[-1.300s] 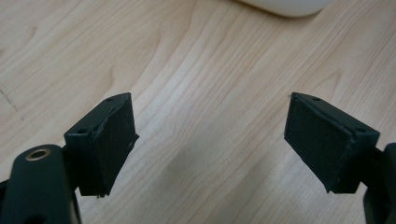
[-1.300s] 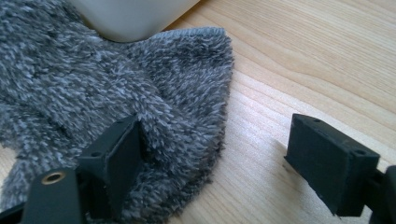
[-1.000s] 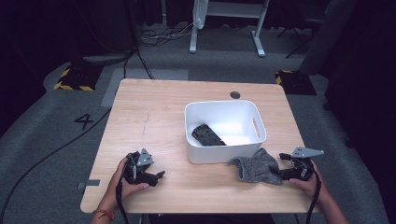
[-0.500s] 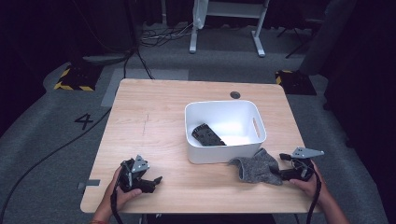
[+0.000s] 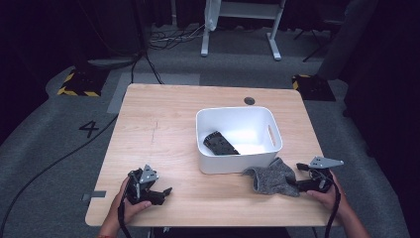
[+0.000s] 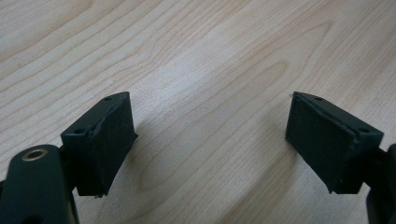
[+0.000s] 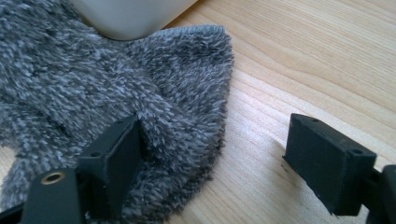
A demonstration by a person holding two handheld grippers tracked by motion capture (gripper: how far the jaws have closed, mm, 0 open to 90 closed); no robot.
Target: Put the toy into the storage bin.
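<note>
The grey fuzzy sock (image 5: 271, 181) lies crumpled on the worktop (image 5: 173, 119), its far edge touching the near wall of the white bin (image 5: 237, 162), toward the near right corner of the worktop. In the right gripper view the sock (image 7: 116, 93) shows a thick, shaggy pile with a hemmed edge running along its right side; it looks light, soft and floppy, so it should fold and sag when lifted rather than keep any shape, and the pile ought to give a good non-slip hold. A sensible place to take it seems to be that near hemmed edge or a raised fold, pinching through both layers so the fabric does not slide out. The right tongs (image 7: 219, 154) stand wide: 1 pad rests on or presses into the sock's pile, the other stands apart over bare wood, and nothing is clamped. In the high view the right tongs (image 5: 302, 182) sit just beside the sock's right end. The left tongs (image 6: 210, 140) are also wide and empty over plain wood, and the left tongs (image 5: 161, 193) lie well apart at the near left. Inside the bin rests 1 dark flat item (image 5: 220, 144), too dim to identify.
</note>
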